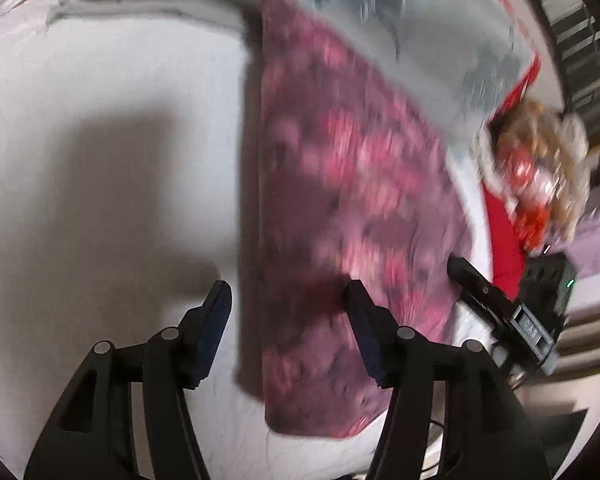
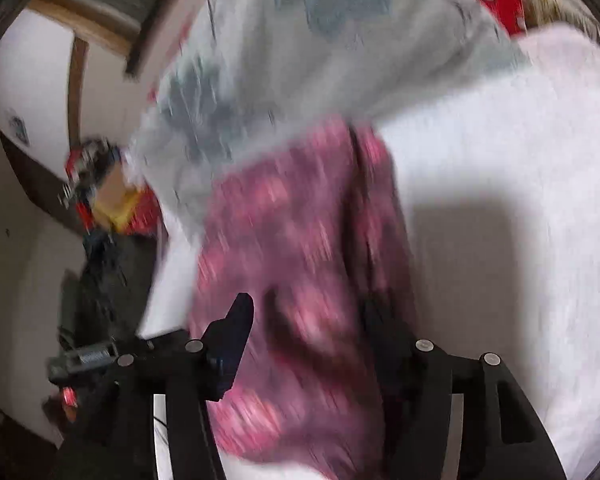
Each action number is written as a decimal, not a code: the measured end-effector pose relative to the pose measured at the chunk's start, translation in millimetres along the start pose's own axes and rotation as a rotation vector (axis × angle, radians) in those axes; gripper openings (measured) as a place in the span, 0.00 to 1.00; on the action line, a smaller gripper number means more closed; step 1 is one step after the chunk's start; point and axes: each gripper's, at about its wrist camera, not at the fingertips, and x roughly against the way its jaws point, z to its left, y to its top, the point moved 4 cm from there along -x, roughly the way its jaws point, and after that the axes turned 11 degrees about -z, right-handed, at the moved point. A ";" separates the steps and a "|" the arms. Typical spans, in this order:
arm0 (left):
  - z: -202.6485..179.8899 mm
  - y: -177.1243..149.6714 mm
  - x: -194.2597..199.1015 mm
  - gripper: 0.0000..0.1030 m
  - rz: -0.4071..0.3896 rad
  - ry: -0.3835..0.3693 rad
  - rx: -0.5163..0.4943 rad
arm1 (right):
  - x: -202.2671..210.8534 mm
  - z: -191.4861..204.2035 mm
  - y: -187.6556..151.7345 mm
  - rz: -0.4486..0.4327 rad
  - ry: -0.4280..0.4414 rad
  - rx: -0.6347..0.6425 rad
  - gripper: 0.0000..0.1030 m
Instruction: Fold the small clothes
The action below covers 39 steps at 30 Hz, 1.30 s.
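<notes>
We see a white bed (image 1: 100,140) from two cameras, both pictures smeared by motion. A pink and purple patterned garment (image 1: 340,184) lies flat on the bed, running from about twelve o'clock down to six o'clock in the left wrist view. Above it, toward one o'clock, lies a pale grey garment with a blue print (image 1: 400,12), its edge overlapping the top of the pink one.

Our left gripper (image 1: 288,300) has its jaws apart, clamped on nothing; one finger sits over bare bed at seven o'clock, the other over the pink garment's lower part. A dark shadow falls on the bed at nine o'clock.

In the right wrist view our right gripper (image 2: 312,320) also has its jaws apart, straddling the pink garment (image 2: 300,240); the right finger is partly lost in blur against the cloth, so we cannot tell if it touches it. The grey garment (image 2: 300,60) fills twelve o'clock.

At three o'clock in the left view, the other gripper's black body shows beside a red cloth (image 1: 504,236) and a fluffy tan and red thing (image 1: 540,168). In the right view, a white wall with brown wood trim (image 2: 76,80) curves at ten o'clock.
</notes>
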 end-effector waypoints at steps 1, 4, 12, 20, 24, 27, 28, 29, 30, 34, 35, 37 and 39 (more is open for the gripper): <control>0.5 -9.7 -4.3 0.56 0.023 0.020 -0.003 | -0.1 -0.5 -9.1 0.024 -0.024 0.035 0.18; -3.0 -22.4 3.0 0.56 -0.001 0.046 -0.045 | 24.7 15.5 -6.5 -0.071 0.006 0.084 0.08; -23.1 -28.6 19.6 0.56 -0.006 0.045 -0.106 | 18.9 -3.0 -25.4 0.023 -0.123 0.079 0.20; -33.5 52.1 20.8 0.56 -0.098 0.049 -0.061 | 11.9 13.8 49.5 -0.133 -0.102 0.018 0.53; -29.9 88.0 -12.1 0.56 -0.064 0.070 0.005 | -37.3 2.1 70.8 -0.110 -0.135 -0.035 0.53; -26.8 97.2 -24.4 0.56 -0.054 0.068 0.005 | -69.7 -1.5 78.1 -0.074 -0.134 -0.055 0.16; -28.4 102.9 -28.9 0.56 -0.061 0.071 -0.002 | -74.0 2.4 81.1 -0.074 -0.126 -0.035 0.05; -29.0 105.2 -33.5 0.57 -0.070 0.072 -0.008 | -71.7 10.0 87.5 -0.107 -0.125 0.017 0.04; -27.2 106.6 -37.9 0.59 -0.075 0.075 -0.007 | -61.4 17.4 93.8 -0.180 -0.116 0.063 0.04; -18.6 107.2 -62.1 0.71 -0.055 0.093 0.037 | -74.3 -3.6 87.6 -0.121 -0.220 0.062 0.04; -20.7 106.9 -56.4 0.71 -0.061 0.092 0.031 | -83.1 -10.5 81.5 -0.063 -0.247 0.063 0.06; -24.9 105.1 -41.6 0.69 -0.078 0.097 0.001 | -71.2 -6.5 82.8 -0.102 -0.250 0.067 0.18; -27.6 95.3 -18.5 0.68 -0.117 0.095 -0.031 | -46.8 8.4 85.7 -0.165 -0.245 0.100 0.20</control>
